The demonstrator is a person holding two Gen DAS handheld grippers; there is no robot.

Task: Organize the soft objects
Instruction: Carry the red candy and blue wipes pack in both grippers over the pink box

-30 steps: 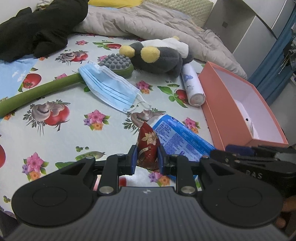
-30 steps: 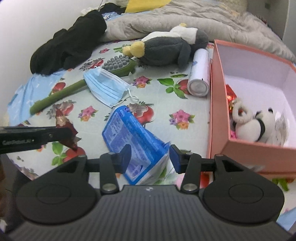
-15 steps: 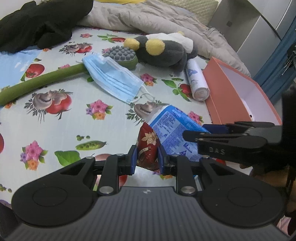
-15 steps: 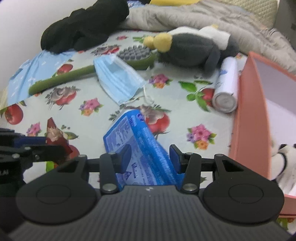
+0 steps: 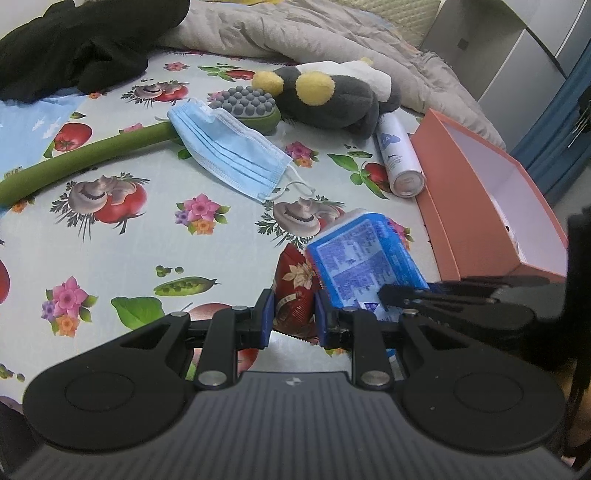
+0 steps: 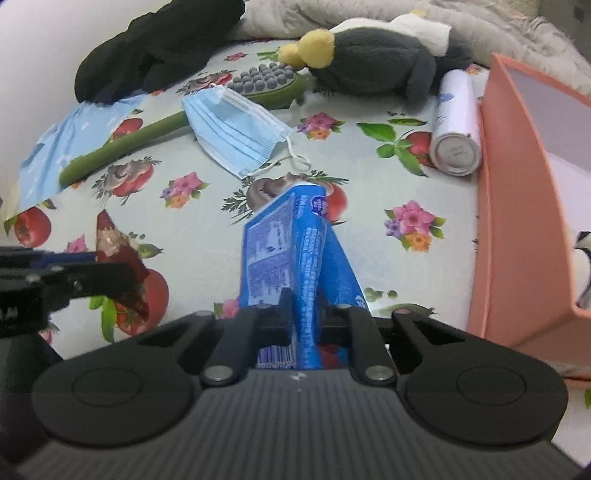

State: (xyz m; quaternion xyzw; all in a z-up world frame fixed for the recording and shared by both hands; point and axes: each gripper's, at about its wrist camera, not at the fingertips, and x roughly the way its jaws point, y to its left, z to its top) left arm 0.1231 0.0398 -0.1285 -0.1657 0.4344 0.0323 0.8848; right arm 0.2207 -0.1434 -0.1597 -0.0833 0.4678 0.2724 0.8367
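Left hand-held gripper: clamped on a red packet, held just above the printed cloth. Right hand-held gripper: jaws closing, pads pinching a blue pack whose far end lies on the cloth, beside the orange box. Further out on the cloth: spray can against the box wall, face mask over a green brush, grey plush toy, black garment, grey quilt.
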